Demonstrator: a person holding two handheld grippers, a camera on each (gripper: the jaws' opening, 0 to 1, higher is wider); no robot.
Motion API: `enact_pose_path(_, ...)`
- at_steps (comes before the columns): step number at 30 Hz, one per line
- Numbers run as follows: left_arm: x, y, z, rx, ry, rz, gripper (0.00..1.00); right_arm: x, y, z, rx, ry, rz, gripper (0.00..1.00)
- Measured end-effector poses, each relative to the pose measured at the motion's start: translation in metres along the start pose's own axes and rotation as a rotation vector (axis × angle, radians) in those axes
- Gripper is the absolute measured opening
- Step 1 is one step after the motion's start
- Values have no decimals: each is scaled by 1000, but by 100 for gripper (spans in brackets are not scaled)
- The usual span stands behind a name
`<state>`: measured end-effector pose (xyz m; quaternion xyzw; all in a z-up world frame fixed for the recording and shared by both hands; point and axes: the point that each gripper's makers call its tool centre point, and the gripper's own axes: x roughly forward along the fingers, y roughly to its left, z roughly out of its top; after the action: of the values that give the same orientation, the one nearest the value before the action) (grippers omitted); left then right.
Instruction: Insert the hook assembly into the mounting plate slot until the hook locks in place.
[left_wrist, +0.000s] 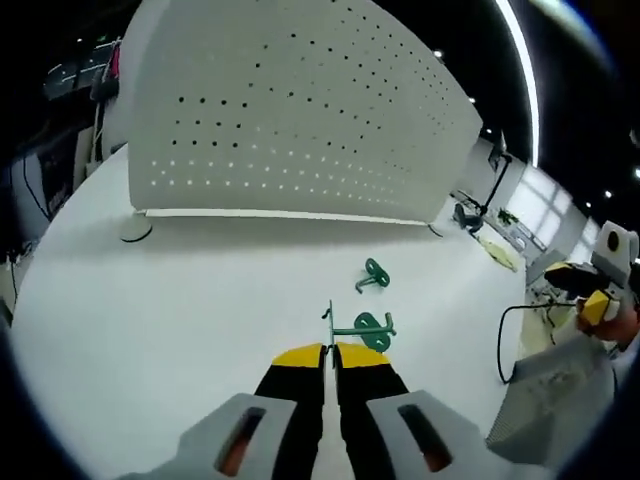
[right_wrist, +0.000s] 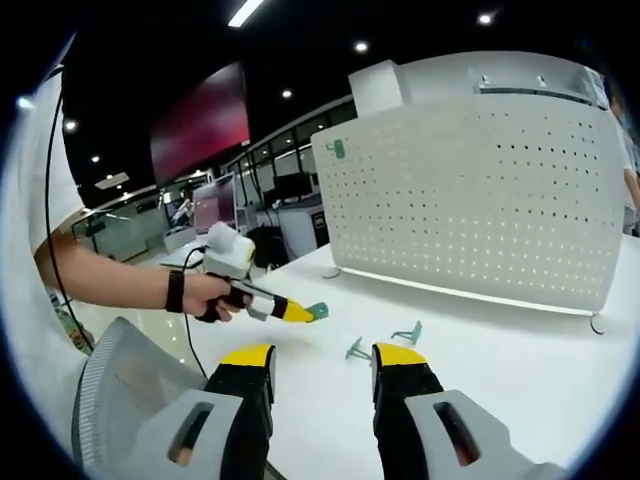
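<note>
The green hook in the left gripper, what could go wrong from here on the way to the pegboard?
The left gripper pinches the green hook only by a thin end, most of it sticking out past the jaws, so it might twist or slip when pushed into the pegboard. Two more hooks, one and another, lie loose on the table ahead of the open right gripper, which could knock them away.

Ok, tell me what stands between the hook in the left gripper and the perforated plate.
Nothing blocks it. The left gripper holds the hook facing the perforated plate across bare table; one loose hook lies flat beside the path.
</note>
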<state>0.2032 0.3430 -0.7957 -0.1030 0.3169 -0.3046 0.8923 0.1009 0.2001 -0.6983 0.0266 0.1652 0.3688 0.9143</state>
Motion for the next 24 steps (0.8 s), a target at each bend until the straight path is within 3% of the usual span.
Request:
enact_pose_path(7, -8, -22, 15, -43, -58, -32, 3, 1, 2, 5, 6, -13, 12, 38)
enact_pose_path(12, -14, -37, 28, -122, -122, -64, 3, 2, -1, 8, 11, -21, 12, 38)
enact_pose_path(24, -29, -66, 31, -236, -168, -113, 3, 5, 4, 15, 14, -32, 80, 35)
